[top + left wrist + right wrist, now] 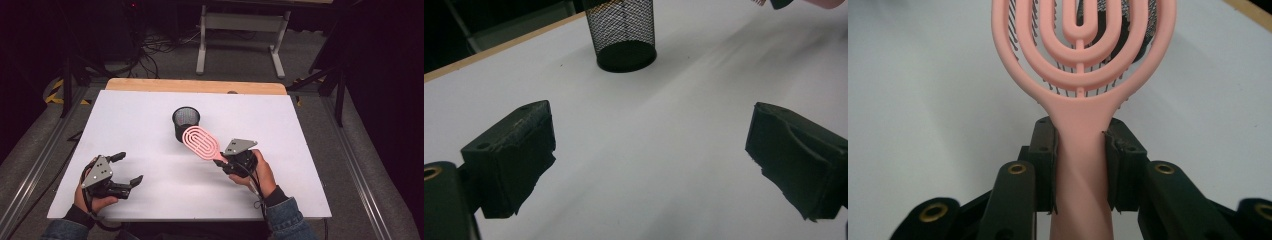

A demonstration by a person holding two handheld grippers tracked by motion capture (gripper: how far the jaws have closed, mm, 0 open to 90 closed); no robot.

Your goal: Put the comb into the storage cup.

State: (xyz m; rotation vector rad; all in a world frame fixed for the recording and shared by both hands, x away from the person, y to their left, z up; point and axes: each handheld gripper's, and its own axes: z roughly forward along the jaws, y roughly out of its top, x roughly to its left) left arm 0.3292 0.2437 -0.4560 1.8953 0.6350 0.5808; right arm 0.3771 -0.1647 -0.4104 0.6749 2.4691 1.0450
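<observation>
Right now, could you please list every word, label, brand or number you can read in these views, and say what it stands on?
None: no readable text on the pink hairbrush, the black mesh cup, the white table or either hand-held gripper.

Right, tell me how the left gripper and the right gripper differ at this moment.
The left gripper has its jaws spread wide with nothing between them; the right gripper has its jaws clamped on the handle of the pink hairbrush. The left gripper sits near the table's front left corner, while the right gripper is close to the black mesh cup, the brush head reaching towards it. Both are black, hand-held, and carry a grey plate.
</observation>
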